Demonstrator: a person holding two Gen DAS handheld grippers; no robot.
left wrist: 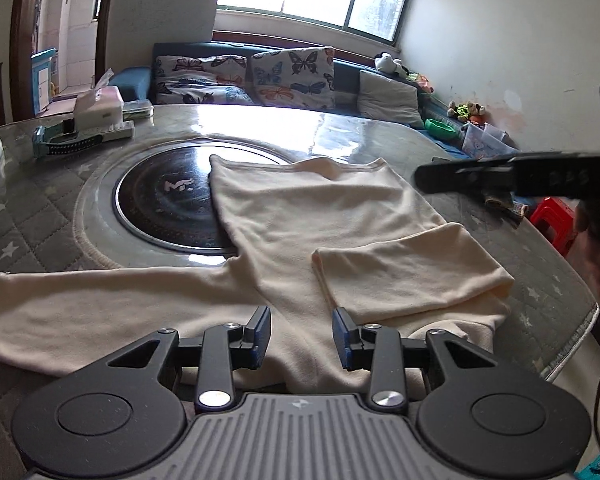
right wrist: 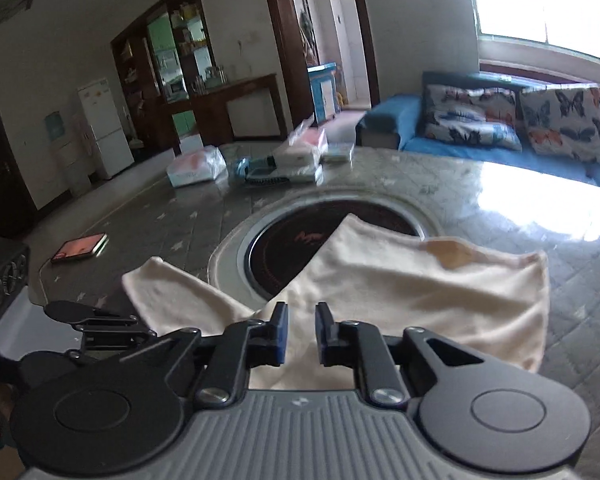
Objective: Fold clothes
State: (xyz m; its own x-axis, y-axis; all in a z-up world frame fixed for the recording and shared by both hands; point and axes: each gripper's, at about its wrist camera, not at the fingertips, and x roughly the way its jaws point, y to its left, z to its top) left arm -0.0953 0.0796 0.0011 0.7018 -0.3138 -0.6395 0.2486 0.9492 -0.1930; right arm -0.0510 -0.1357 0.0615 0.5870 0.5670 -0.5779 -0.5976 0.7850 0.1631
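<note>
A cream long-sleeved top (left wrist: pixel 300 220) lies flat on the round table. Its right sleeve (left wrist: pixel 412 276) is folded over the body, and its left sleeve (left wrist: pixel 100 304) stretches out to the left. My left gripper (left wrist: pixel 302 336) is open and empty just above the near edge of the top. My right gripper (right wrist: pixel 301 334) is open and empty above the top (right wrist: pixel 400 292); it also shows at the right of the left wrist view (left wrist: pixel 424 178). The left gripper shows at the lower left of the right wrist view (right wrist: pixel 96 328).
A black induction plate (left wrist: pixel 168 200) sits in the table's middle, partly under the top. Tissue boxes, a power strip and a comb (left wrist: pixel 80 128) lie at the far left. A tablet (right wrist: pixel 80 249) lies near the table's edge. A sofa with butterfly cushions (left wrist: pixel 252 76) stands behind.
</note>
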